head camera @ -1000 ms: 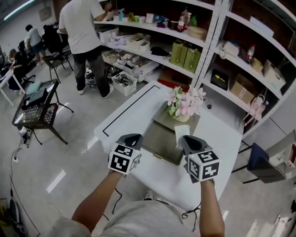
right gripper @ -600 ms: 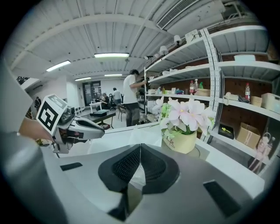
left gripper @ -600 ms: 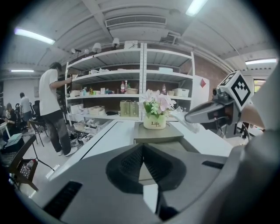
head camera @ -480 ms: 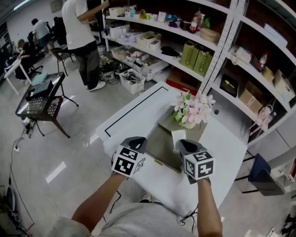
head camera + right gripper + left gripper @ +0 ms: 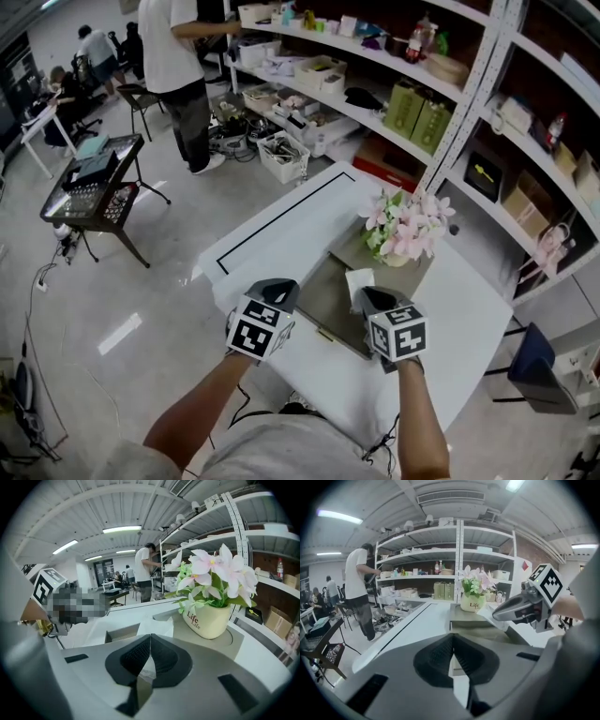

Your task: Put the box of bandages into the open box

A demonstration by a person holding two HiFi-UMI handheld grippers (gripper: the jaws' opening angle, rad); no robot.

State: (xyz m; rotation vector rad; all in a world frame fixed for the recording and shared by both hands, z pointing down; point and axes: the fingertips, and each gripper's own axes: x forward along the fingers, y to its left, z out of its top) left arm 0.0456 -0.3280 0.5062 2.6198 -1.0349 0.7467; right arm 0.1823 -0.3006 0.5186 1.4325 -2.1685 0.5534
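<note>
Head view looks steeply down on the bench (image 5: 281, 220). Both gripper views sit low and close, facing twelve o'clock; all three share the potted flowers (image 5: 408, 225).

Left forearm (image 5: 199, 412) and right forearm (image 5: 419, 424) reach forward side by side. The left tool (image 5: 275, 289) and right tool (image 5: 368, 298) both have their jaws pressed together, empty.

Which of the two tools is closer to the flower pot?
The right tool: the flower pot stands just beyond it, while the left tool is farther off to the side.
</note>
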